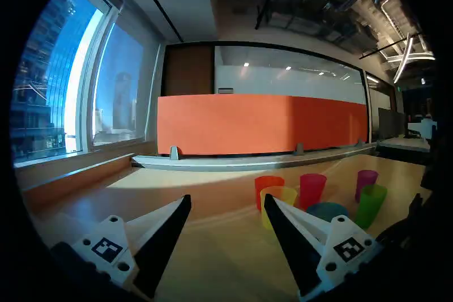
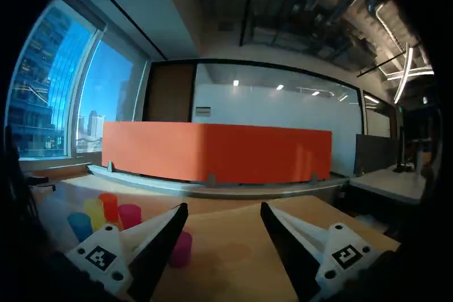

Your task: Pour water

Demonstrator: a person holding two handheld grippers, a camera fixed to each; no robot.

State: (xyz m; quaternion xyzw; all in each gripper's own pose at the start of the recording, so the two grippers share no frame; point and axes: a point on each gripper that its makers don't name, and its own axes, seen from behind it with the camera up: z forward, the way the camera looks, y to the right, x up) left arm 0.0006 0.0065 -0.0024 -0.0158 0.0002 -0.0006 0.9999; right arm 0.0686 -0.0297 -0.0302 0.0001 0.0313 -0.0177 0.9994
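In the left gripper view the left tongs stand spread, with nothing between their two black fingers; the rear of each finger is cut off at the lower edge. Six cups stand clustered on the desk, ahead and to the right of the tongs: an orange cup; a yellow cup just before it; a pink cup; a blue cup; a green cup; a purple cup behind the green one. The right finger hides the foot of the yellow cup and the near rim of the blue cup; we cannot tell whether any cup holds water.

In the right gripper view the right tongs are likewise spread and empty. Low on the left we see the blue, yellow, orange and pink cups close together; the purple cup stands apart, nearer, half hidden behind the left finger. A dark shape at the far left edge is too blurred to name. An orange partition closes the far side of the desk; a window lies to the left.
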